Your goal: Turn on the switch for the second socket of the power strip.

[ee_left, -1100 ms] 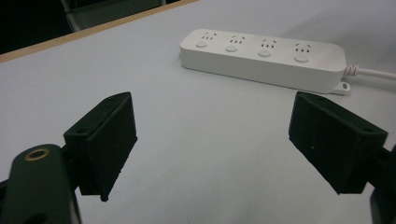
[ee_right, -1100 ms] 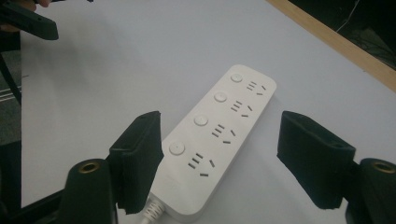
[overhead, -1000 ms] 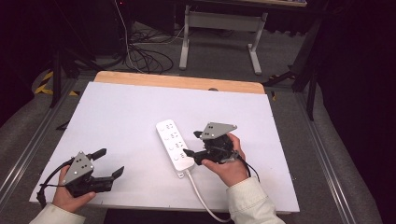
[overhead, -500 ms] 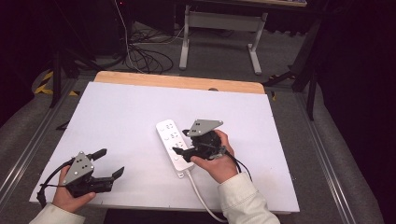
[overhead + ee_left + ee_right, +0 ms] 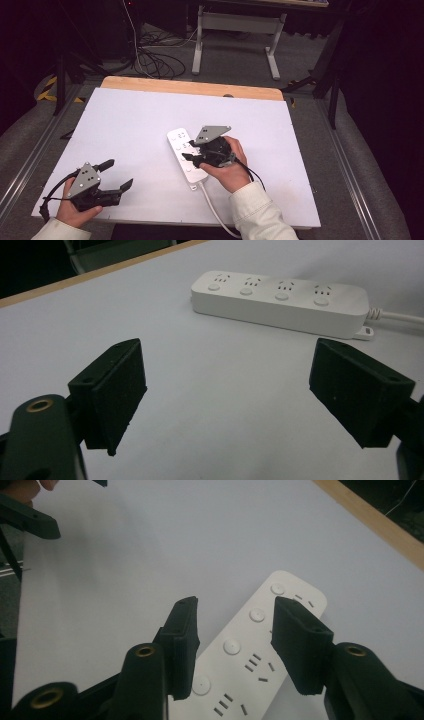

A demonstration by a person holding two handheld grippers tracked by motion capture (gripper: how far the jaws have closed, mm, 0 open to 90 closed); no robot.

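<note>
four round switches (image 5: 266, 292) beside sockets

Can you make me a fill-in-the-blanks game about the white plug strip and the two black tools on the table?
1. The power strip is the colour ____.
2. In the left gripper view, the strip shows ____ round buttons in a row.
3. The tool that straddles the strip is the ____ tool.
4. The left tool has its jaws wide ____, with nothing between them.

Missing words: white; four; right; open
</note>
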